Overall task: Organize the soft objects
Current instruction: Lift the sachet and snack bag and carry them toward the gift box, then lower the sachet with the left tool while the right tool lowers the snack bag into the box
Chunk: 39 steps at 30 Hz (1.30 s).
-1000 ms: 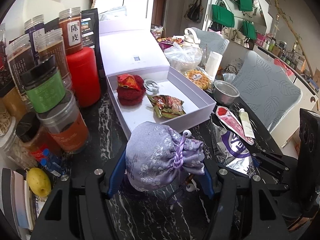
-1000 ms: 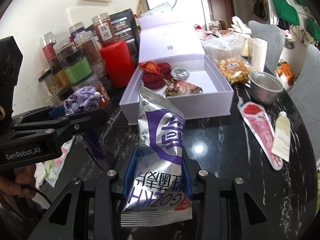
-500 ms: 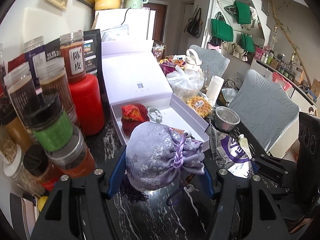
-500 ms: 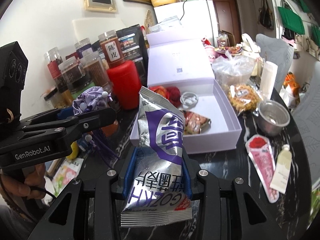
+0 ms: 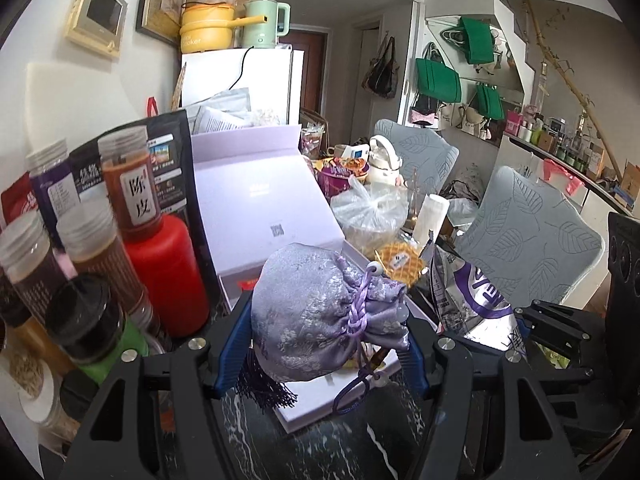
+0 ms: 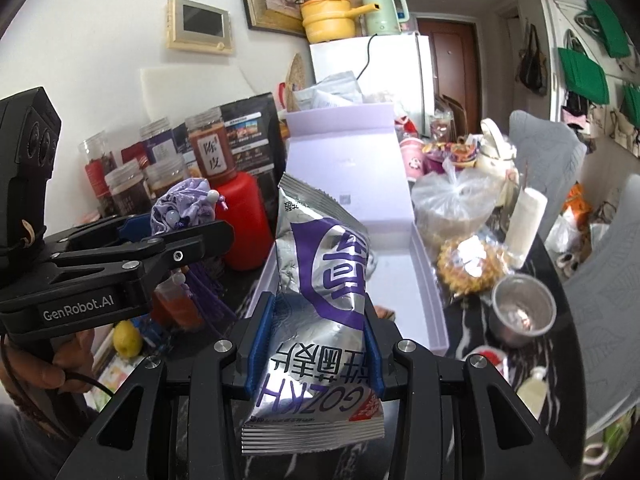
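A lilac brocade drawstring pouch (image 5: 320,304) with a purple tassel sits between the blue pads of my left gripper (image 5: 324,332), which is shut on it above the near end of the white box (image 5: 316,400). In the right wrist view the same pouch (image 6: 180,208) shows at the left, held in the left gripper (image 6: 192,236). My right gripper (image 6: 316,332) is shut on a silver and purple snack bag (image 6: 320,292), held upright over the near end of the open white box (image 6: 404,280). The snack bag (image 5: 472,296) also shows at the right of the left wrist view.
Jars and a red bottle (image 5: 168,272) crowd the left of the black marble table (image 5: 320,452). The box lid (image 6: 348,176) stands open behind. A steel bowl (image 6: 520,308), a bag of cookies (image 6: 468,264), a paper roll (image 6: 528,216) and grey chairs (image 5: 532,248) lie right.
Both grippers have risen with their loads and tilted up, so the box and table have slid down in both views. Each grip is unchanged.
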Available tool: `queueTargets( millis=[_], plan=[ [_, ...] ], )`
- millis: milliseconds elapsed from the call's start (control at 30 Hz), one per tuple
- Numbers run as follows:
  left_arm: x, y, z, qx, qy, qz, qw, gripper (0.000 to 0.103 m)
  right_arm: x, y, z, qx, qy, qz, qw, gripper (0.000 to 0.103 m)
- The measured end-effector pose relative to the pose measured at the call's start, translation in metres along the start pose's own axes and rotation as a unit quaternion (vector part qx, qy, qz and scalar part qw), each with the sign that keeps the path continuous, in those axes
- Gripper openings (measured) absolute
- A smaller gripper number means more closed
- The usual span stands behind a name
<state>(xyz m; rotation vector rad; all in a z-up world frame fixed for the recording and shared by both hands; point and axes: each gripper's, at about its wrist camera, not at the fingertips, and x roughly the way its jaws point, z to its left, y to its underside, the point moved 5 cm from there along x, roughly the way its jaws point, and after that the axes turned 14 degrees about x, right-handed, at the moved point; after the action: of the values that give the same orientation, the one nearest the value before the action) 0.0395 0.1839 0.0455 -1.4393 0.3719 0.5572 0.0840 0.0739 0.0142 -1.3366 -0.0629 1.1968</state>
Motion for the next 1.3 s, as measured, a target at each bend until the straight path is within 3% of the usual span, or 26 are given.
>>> queueTargets(
  millis=[467, 733, 1000, 1300],
  plan=[
    [0.037, -0.041, 0.011, 0.015, -0.019, -0.016, 0.9996, 0.064, 0.019, -0.053, -0.012, -0.022, -0.007, -0.028, 0.999, 0.039],
    [0.071, -0.052, 0.016, 0.024, -0.029, -0.006, 0.9993, 0.064, 0.045, -0.074, -0.022, -0.029, 0.0, -0.03, 0.999, 0.039],
    [0.106, -0.045, 0.016, 0.03, -0.031, 0.026, 0.9987, 0.064, 0.077, -0.077, -0.038, -0.026, 0.01, -0.009, 1.0, 0.039],
    [0.136, -0.021, 0.016, 0.033, -0.027, 0.072, 0.9965, 0.064, 0.11, -0.056, -0.056, -0.012, 0.028, 0.038, 0.999, 0.039]
  ],
)
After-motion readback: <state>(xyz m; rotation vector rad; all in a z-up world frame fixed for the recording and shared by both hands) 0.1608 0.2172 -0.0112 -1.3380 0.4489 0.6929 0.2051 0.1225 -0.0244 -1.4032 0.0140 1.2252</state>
